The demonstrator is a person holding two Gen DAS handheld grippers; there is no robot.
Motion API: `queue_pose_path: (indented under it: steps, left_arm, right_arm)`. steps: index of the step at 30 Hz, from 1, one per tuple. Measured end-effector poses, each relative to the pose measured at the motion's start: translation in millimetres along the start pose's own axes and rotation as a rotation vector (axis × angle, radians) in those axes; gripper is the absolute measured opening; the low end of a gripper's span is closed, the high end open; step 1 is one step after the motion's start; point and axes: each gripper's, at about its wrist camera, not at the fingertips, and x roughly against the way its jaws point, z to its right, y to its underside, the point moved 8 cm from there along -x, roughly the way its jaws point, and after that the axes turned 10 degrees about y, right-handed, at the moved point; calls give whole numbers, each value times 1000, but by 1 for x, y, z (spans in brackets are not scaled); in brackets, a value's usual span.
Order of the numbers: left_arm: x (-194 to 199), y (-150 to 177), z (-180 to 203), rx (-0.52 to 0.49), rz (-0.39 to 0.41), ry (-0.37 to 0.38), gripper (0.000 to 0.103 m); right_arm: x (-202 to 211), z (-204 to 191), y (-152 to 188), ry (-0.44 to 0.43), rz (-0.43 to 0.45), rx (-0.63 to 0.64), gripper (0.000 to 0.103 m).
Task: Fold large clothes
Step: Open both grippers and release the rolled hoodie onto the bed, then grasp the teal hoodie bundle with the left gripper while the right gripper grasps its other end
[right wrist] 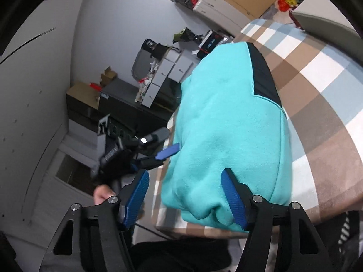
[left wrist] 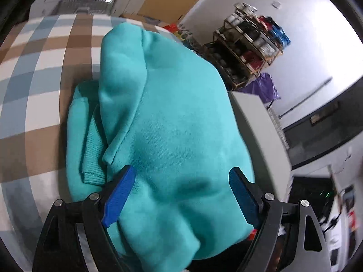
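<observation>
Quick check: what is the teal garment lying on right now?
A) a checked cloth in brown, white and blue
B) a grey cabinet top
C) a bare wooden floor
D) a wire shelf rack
A: the folded teal garment rests on the checked cloth, seen around it in both views.
</observation>
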Motion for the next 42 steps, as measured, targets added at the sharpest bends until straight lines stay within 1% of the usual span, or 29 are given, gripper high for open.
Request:
queue_pose_path:
  steps: [1, 2, 3, 4, 6, 7, 9, 11, 13, 15, 16, 17, 18, 21, 23, 24, 26, 28, 29, 30, 32, 33, 36, 37, 40, 42]
  left_arm:
    - [0, -1, 3, -30, -6, -25, 81]
    - [-1, 4, 4, -75, -16, -70, 81]
    - [-2, 4, 6, -97, -25, -102, 81]
    - [-1, 8, 6, -122, -34, -150, 81]
    - [6, 7, 9, -119, -37, -201, 81]
    - [11, 9, 14, -106, -39, -201, 81]
    - [24, 12, 32, -95, -19, -143, 81]
    - [37, 20, 57, -133, 14, -56, 82]
    - [42, 31, 67, -172, 22, -40, 82]
    - [33, 43, 57, -159, -27, -40, 82]
    - [27, 51, 43, -133, -59, -70, 81]
    - [24, 52, 33, -111, -66, -102, 81]
    - [25, 55, 22, -86, -56, -128, 81]
    - [43, 49, -5, 17, 33, -157, 81]
    - [53, 47, -15, 78, 78, -136, 81]
    - [54, 48, -18, 98, 87, -122, 81]
    - [49, 55, -22, 120, 71, -85, 81]
    - [41, 61, -24, 107, 37, -57, 81]
    - [39, 65, -16, 97, 28, -34, 71]
    - [35, 69, -14, 84, 7, -44, 52]
    - [42, 70, -13, 32, 6, -113, 41]
    - [44, 71, -9, 15, 8, -112, 36]
    - [52, 67, -12, 54, 17, -75, 30]
    - [55, 67, -14, 58, 23, -65, 30]
    - [67, 66, -11, 3, 19, -86, 29]
    - [68, 67, -14, -13, 8, -88, 28]
  right_arm:
    - [-2, -2, 1, 8, -5, 13, 67]
    - [-4, -4, 1, 19, -6, 30, 67]
    - [-4, -6, 1, 34, -3, 44, 67]
    - [-4, -8, 1, 47, 2, 55, 67]
    - [-4, -7, -1, 61, 11, 66, 67]
    - [-4, -6, -2, 62, 15, 62, 67]
    - [-3, -3, -4, 40, 18, 36, 67]
    - [0, 1, -3, 10, 14, 5, 67]
    - [3, 4, -1, -10, 12, -16, 67]
    - [3, 5, -1, -12, 12, -18, 67]
    - [3, 5, -1, -10, 13, -15, 67]
    - [3, 4, -1, -8, 13, -12, 67]
    - [4, 4, 0, -8, 13, -11, 67]
    - [4, 5, 0, -8, 17, -18, 67]
    - [4, 6, 0, -10, 17, -21, 67]
    - [4, 5, 0, -9, 17, -21, 67]
    - [4, 5, 1, -5, 18, -18, 67]
    - [4, 5, 2, -5, 19, -19, 67]
    - [5, 6, 1, -6, 19, -21, 67]
    - [5, 6, 1, -7, 19, -23, 67]
    - [5, 7, 1, -10, 20, -28, 67]
    - [5, 7, 1, -11, 19, -29, 67]
    - [5, 7, 1, -10, 19, -26, 67]
    - [4, 6, 1, -8, 19, -23, 67]
    - [3, 6, 1, -7, 15, -17, 67]
    - [3, 5, 1, -5, 11, -9, 67]
